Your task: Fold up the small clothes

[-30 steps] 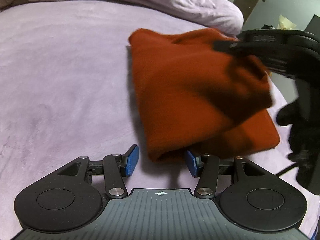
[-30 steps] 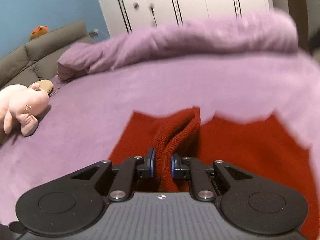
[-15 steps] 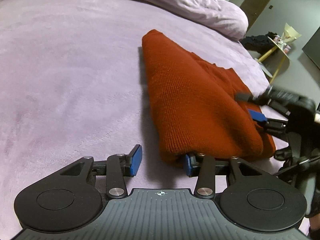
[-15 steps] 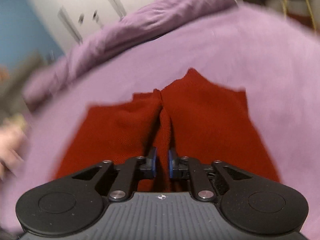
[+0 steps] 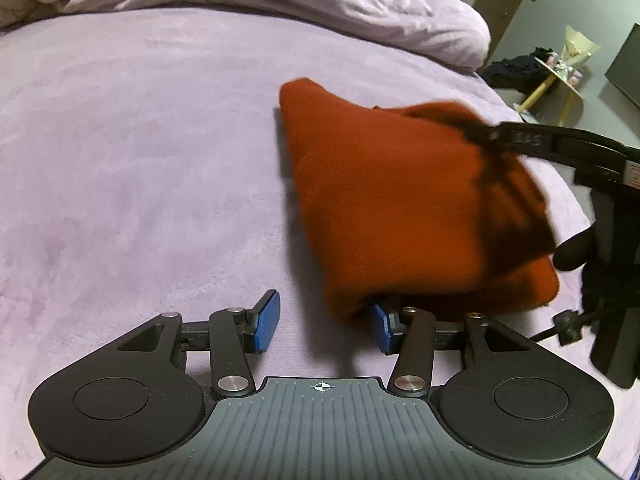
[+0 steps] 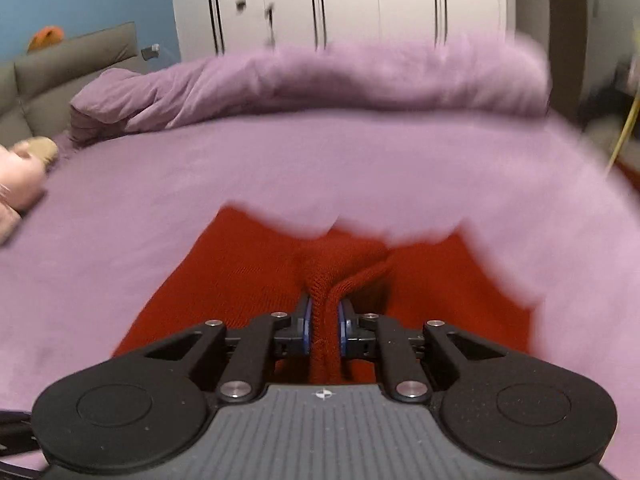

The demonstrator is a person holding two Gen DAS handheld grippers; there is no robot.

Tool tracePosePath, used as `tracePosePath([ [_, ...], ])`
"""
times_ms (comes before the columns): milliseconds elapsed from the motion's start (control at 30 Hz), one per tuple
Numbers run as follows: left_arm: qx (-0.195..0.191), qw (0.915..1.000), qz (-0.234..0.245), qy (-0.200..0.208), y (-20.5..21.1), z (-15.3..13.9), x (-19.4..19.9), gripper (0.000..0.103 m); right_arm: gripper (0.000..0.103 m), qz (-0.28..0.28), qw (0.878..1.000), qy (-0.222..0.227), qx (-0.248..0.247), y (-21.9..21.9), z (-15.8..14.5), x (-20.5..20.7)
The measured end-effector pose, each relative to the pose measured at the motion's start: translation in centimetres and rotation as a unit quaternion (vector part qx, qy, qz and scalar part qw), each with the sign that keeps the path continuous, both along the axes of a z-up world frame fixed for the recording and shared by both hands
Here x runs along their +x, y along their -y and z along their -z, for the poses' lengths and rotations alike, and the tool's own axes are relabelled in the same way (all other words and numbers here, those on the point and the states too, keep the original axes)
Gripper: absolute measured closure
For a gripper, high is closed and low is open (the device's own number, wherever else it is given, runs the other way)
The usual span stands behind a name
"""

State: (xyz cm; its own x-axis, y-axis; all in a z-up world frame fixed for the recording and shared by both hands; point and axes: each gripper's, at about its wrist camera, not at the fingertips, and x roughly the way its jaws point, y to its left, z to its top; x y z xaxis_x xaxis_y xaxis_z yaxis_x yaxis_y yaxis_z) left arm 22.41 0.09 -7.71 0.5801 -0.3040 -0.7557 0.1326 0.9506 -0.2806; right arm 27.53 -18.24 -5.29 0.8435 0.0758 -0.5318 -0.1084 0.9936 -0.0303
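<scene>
A rust-red knitted garment (image 5: 384, 200) lies folded on the purple bed (image 5: 140, 160). My left gripper (image 5: 324, 322) is open and empty at the garment's near corner; its right finger (image 5: 380, 326) is tucked under the cloth edge. My right gripper (image 6: 323, 328) is shut on a bunched fold of the red garment (image 6: 240, 280) and holds that fold lifted above the rest. In the left wrist view the right gripper (image 5: 480, 134) reaches in from the right over the garment, blurred.
A rumpled purple duvet (image 5: 280, 4) lies along the far side of the bed. A pink plush toy (image 6: 16, 184) sits at the left edge. A yellow side table (image 5: 556, 76) stands on the floor beyond the bed's right edge. White wardrobe doors (image 6: 340, 4) are behind.
My right gripper dropped with the fold half a second ago and has lifted it up again over the garment. My left gripper stayed open at the near corner.
</scene>
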Motion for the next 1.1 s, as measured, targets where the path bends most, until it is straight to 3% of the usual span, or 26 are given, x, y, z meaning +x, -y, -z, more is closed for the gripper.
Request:
tracePosePath([
  [100,-0.008,0.9999,0.006,0.0,0.6,0.0,0.1,0.049,0.092,0.017,0.998,0.023,-0.055,1.0,-0.1,-0.5],
  [233,-0.021,0.9996,0.014,-0.01,1.6,0.3,0.4,0.048,0.092,0.055,0.994,0.0,-0.09,2.9,2.2,-0.3],
  [300,-0.03,0.9992,0.016,-0.02,1.9,0.4,0.7,0.048,0.092,0.078,0.993,-0.022,-0.079,4.3,3.4,0.1],
  [367,-0.029,0.9991,0.023,-0.021,2.2,0.5,0.7,0.052,0.09,0.106,0.993,-0.028,-0.053,5.7,3.9,-0.2],
  [433,-0.02,0.9992,0.028,-0.019,2.5,0.6,0.7,0.054,0.081,0.129,0.991,-0.031,-0.008,7.3,3.4,-1.7],
  [500,-0.021,0.9992,0.029,-0.019,2.4,0.8,0.8,0.055,0.061,0.145,0.986,-0.039,0.071,9.3,3.0,-3.7],
  [567,-0.024,0.9992,0.025,-0.022,2.5,0.9,0.7,0.055,0.041,0.141,0.97,-0.045,0.19,11.8,3.4,-6.8],
  [667,-0.02,0.9992,0.021,-0.027,3.0,1.3,0.8,0.055,0.041,0.124,0.938,-0.059,0.317,13.5,5.0,-9.9],
  [733,-0.013,0.9993,0.02,-0.027,3.4,1.2,0.7,0.055,0.041,0.101,0.924,-0.074,0.361,13.3,5.7,-10.3],
  [867,-0.001,0.9993,0.029,-0.024,4.3,0.8,0.9,0.055,0.04,0.1,0.929,-0.09,0.344,11.2,6.1,-7.8],
  [967,0.011,0.9992,0.032,-0.021,4.7,0.8,1.1,0.055,0.072,0.096,0.938,-0.082,0.323,10.5,5.6,-7.0],
  [1000,0.013,0.9992,0.033,-0.018,4.8,0.7,1.1,0.055,0.076,0.097,0.941,-0.08,0.314,10.5,5.3,-6.7],
  [1033,0.016,0.9993,0.031,-0.015,4.8,0.6,1.1,0.055,0.078,0.095,0.936,-0.071,0.33,10.9,5.1,-6.7],
  [1067,0.02,0.9993,0.029,-0.01,4.7,0.4,1.0,0.055,0.08,0.088,0.919,-0.059,0.379,12.1,5.1,-7.3],
  [1100,0.025,0.9993,0.026,-0.005,4.6,0.3,1.0,0.054,0.081,0.084,0.895,-0.044,0.436,13.4,5.4,-7.9],
])
